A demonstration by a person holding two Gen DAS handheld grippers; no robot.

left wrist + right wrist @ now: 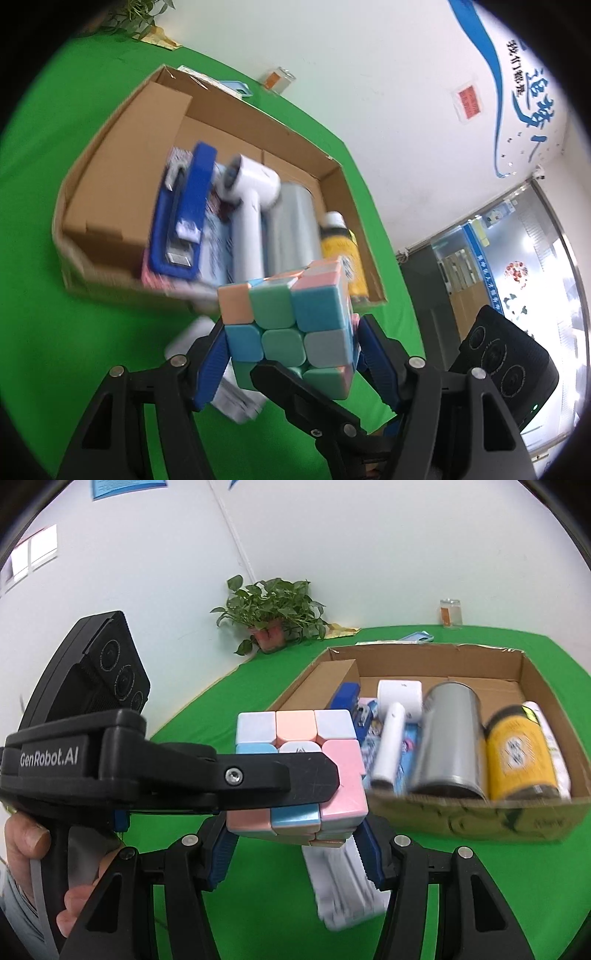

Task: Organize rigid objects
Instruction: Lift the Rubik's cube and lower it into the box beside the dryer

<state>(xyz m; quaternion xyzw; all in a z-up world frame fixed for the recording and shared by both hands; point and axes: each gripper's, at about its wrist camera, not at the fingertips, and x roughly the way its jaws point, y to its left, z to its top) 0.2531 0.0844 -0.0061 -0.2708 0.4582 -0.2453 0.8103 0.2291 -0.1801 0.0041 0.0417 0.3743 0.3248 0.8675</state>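
Cube (291,325) clamped from two sides above the green counter (74,350): left hand-held gripper (291,354) gripping its flanks, right hand-held gripper (295,834) closed on it too. Just beyond, box (480,819) with stapler (192,206), can (448,738), yellow bottle (517,753).

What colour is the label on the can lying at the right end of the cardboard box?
Yellow with dark print, on the can; clearest in the right wrist view.

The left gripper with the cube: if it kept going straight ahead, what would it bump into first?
Probably the cardboard box: the left gripper, gripping the cube, points at its near wall, though depth is hard to judge.
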